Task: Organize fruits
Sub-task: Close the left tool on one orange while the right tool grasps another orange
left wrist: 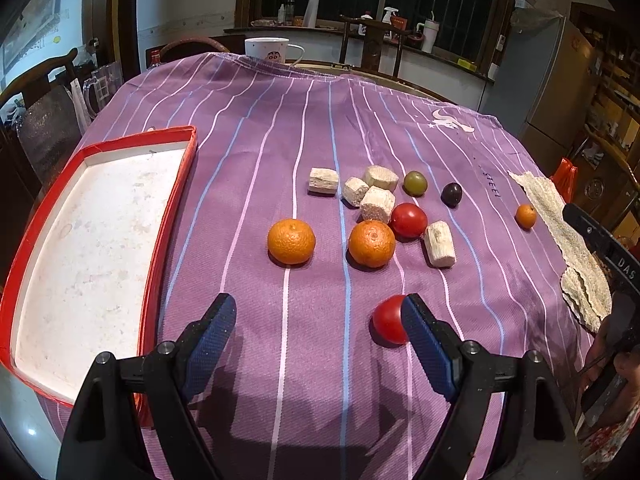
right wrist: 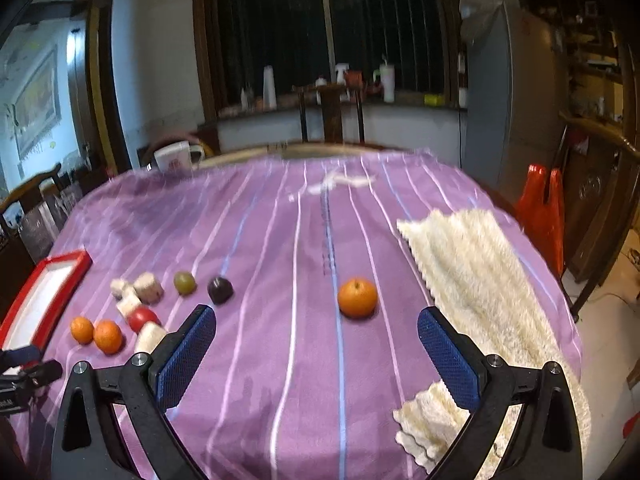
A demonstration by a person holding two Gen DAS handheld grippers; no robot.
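Note:
My left gripper (left wrist: 318, 316) hangs open over the purple striped cloth, with nothing between its fingers. A red tomato (left wrist: 389, 324) lies half hidden behind its right finger. Farther off lie two oranges (left wrist: 291, 241) (left wrist: 372, 243), another tomato (left wrist: 409, 220), a green grape (left wrist: 415, 183), a dark grape (left wrist: 451, 194) and a small orange (left wrist: 525, 216). A red-rimmed white tray (left wrist: 100, 240) sits empty at the left. My right gripper (right wrist: 316, 320) is open too, and the small orange (right wrist: 357, 297) rests just beyond its fingertips.
Several beige cut chunks (left wrist: 377, 204) lie among the fruit. A cream textured mat (right wrist: 480, 280) covers the cloth's right side. A white mug (left wrist: 267, 49) stands at the table's far edge. Chairs and a red bag (right wrist: 540, 216) surround the table.

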